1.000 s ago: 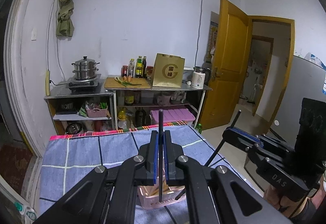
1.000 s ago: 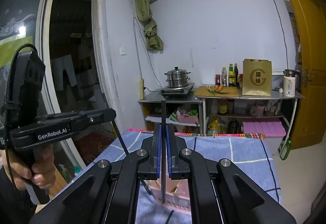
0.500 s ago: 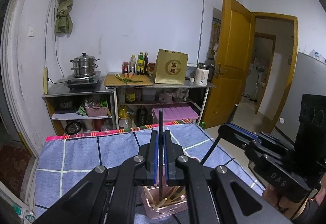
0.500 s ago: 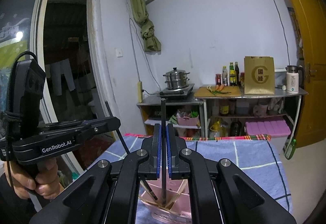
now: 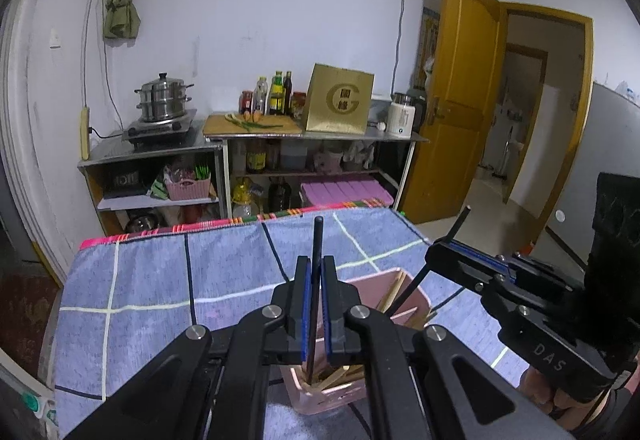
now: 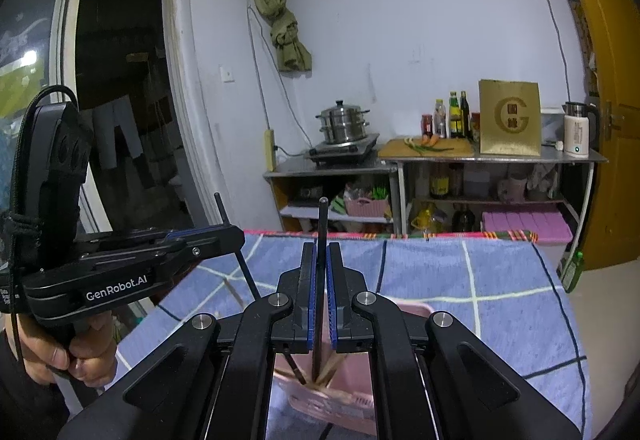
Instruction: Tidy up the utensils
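My left gripper (image 5: 315,272) is shut on a black chopstick (image 5: 318,236) that stands upright, its lower end inside the pink utensil box (image 5: 404,294) among several wooden chopsticks (image 5: 394,288). My right gripper (image 6: 319,260) is shut on a second black chopstick (image 6: 322,220), also upright with its tip down in the pink utensil box (image 6: 404,314). Each gripper shows in the other's view: the right one (image 5: 436,254) at the box's right, the left one (image 6: 236,236) at its left. Both hover just above the box.
The box stands on a blue checked cloth (image 5: 160,280) covering the table. Behind it, metal shelves (image 5: 256,144) hold a steamer pot, bottles, a gold bag and a kettle. An open yellow door (image 5: 460,100) is at the right, a dark doorway (image 6: 120,100) at the left.
Both grippers have tilted down and lowered over the pink box, and the two black chopsticks' tips now reach into it among the wooden ones.
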Demonstrator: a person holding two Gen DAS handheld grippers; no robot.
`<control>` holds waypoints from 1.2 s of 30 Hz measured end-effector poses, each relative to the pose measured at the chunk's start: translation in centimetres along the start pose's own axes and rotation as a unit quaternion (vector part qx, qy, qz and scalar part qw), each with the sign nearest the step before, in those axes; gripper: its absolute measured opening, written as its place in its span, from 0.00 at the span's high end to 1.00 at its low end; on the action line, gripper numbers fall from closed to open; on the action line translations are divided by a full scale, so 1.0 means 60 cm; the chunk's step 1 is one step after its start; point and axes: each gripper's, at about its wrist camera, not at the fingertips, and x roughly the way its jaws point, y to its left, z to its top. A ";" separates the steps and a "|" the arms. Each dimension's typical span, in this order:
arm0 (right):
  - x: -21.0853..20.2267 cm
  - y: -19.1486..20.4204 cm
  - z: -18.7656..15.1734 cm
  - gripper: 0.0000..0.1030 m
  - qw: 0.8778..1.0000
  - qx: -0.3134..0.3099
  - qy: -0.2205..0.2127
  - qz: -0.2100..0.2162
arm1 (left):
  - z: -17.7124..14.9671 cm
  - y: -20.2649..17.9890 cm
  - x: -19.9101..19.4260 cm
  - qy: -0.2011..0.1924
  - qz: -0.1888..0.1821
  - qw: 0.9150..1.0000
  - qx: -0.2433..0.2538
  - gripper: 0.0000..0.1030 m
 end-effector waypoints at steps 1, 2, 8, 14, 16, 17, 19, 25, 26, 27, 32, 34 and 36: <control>0.001 0.000 -0.002 0.96 1.000 0.000 0.003 0.000 | -0.003 0.000 0.003 0.004 0.000 1.000 0.000 0.96; 0.003 0.000 -0.003 0.96 1.000 0.000 0.007 0.000 | -0.006 0.000 0.006 0.010 -0.003 1.000 -0.002 0.96; 0.010 -0.006 -0.016 0.96 1.000 0.004 0.028 0.000 | -0.015 -0.005 0.011 0.021 -0.007 1.000 -0.004 0.96; 0.004 -0.012 -0.018 0.95 0.999 0.010 0.036 0.002 | -0.019 -0.007 -0.003 0.017 -0.008 1.000 -0.004 0.95; -0.002 -0.012 -0.016 0.90 0.999 0.008 0.033 0.000 | -0.019 -0.006 -0.007 0.015 -0.008 1.000 -0.004 0.94; -0.005 -0.012 -0.016 0.89 0.999 0.008 0.032 -0.001 | -0.019 -0.006 -0.011 0.014 -0.009 1.000 -0.005 0.93; -0.015 -0.012 -0.015 0.87 1.000 0.009 0.028 -0.002 | -0.020 -0.008 -0.021 0.012 -0.009 1.000 -0.007 0.90; -0.058 -0.011 -0.019 0.86 1.000 0.009 0.018 -0.009 | -0.033 -0.018 -0.064 -0.004 -0.010 1.000 -0.008 0.88; -0.066 -0.009 -0.021 0.85 1.000 0.007 0.017 -0.010 | -0.037 -0.021 -0.074 -0.007 -0.010 1.000 -0.008 0.88; -0.074 -0.008 -0.023 0.85 1.000 0.006 0.015 -0.011 | -0.041 -0.024 -0.084 -0.011 -0.010 1.000 -0.008 0.88; -0.122 0.002 -0.044 0.78 1.000 0.002 0.007 -0.014 | -0.069 -0.036 -0.131 -0.026 -0.011 1.000 -0.010 0.85; -0.138 0.008 -0.054 0.75 1.000 0.001 0.004 -0.017 | -0.090 -0.044 -0.153 -0.032 -0.005 0.999 -0.011 0.80; -0.155 0.015 -0.066 0.75 1.000 -0.003 0.003 -0.020 | -0.108 -0.051 -0.169 -0.036 -0.002 0.999 -0.010 0.78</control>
